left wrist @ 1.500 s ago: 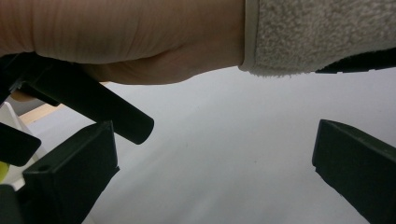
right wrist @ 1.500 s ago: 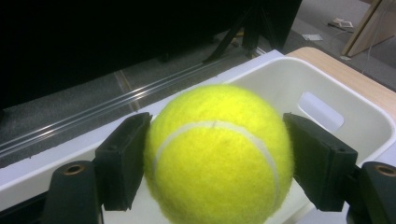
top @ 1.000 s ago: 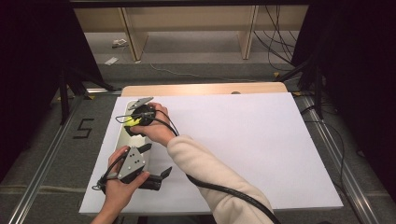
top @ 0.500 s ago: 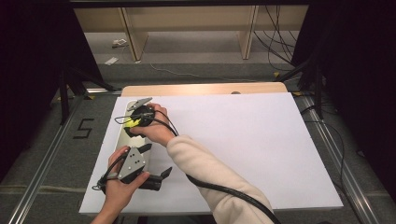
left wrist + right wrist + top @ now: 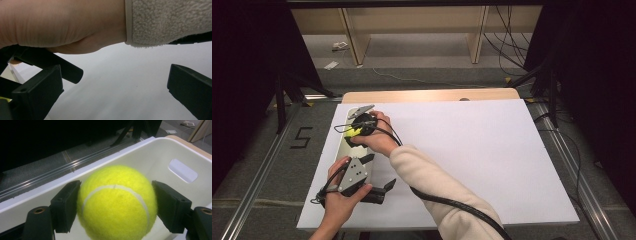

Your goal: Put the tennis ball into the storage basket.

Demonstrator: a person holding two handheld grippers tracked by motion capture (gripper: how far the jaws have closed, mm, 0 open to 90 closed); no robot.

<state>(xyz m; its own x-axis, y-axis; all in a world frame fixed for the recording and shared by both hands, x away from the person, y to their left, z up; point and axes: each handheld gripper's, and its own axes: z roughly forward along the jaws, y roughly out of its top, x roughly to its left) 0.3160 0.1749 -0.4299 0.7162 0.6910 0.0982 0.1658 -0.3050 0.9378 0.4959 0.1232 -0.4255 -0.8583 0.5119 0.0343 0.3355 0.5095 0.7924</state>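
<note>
A yellow tennis ball (image 5: 116, 202) sits squeezed between the two black jaws of my right gripper (image 5: 116, 206), which is shut on it. The ball hangs just above the inside of a white bin (image 5: 155, 157) with a handle slot in its end wall. From above, the right gripper (image 5: 353, 133) and the ball (image 5: 354, 131) are over that bin (image 5: 346, 148) at the table's left edge, the right arm reaching across. My left gripper (image 5: 378, 172) rests near the front left, jaws wide apart and holding nothing (image 5: 112, 87), just under the right wrist and fleece sleeve (image 5: 170, 22).
A white sheet (image 5: 472, 155) covers the table, with a wooden strip (image 5: 432, 95) along its far edge. A black cable (image 5: 447, 205) trails along the right forearm. Metal rails (image 5: 257, 200) run beside the table on the floor.
</note>
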